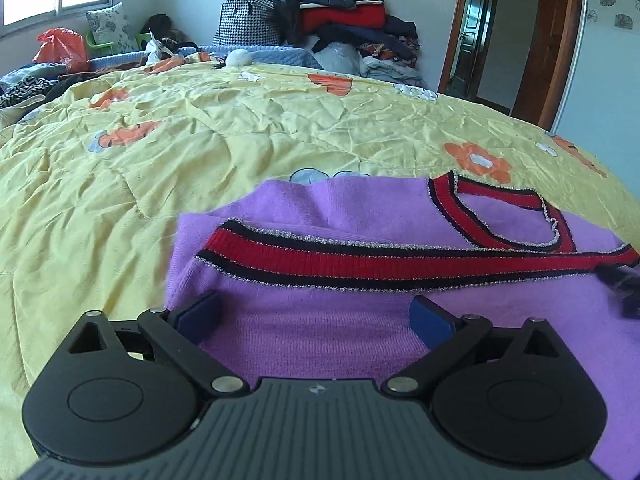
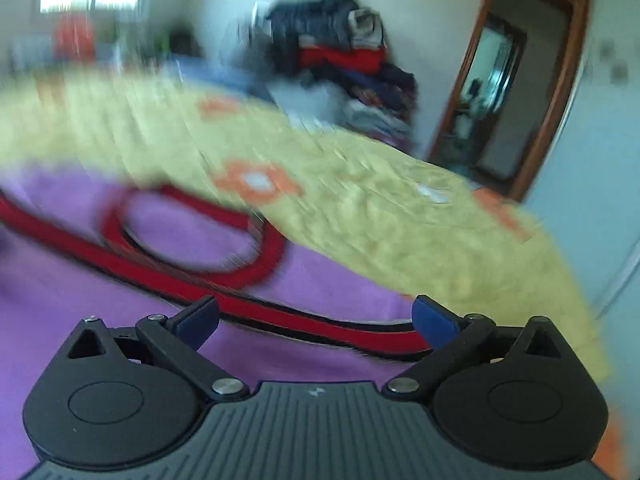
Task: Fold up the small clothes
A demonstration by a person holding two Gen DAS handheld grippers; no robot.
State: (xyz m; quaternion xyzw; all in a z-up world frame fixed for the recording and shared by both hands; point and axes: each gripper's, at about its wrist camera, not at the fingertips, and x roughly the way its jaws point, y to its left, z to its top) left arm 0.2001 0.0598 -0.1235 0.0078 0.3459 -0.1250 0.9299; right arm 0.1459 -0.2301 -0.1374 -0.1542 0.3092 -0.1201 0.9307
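Observation:
A small purple knit top with red, black and silver trim lies folded over on a yellow flowered quilt. Its red hem band runs across the fold and its neck opening lies at the right. My left gripper hovers open over the purple cloth, its blue pads wide apart and gripping nothing. In the blurred right wrist view my right gripper is also open above the same top, with the red band passing between its spread pads, untouched.
A tall heap of dark and red clothes and a houndstooth bag stand at the far side of the bed. A red plastic bag and more clothes lie far left. A wooden doorway opens at the right.

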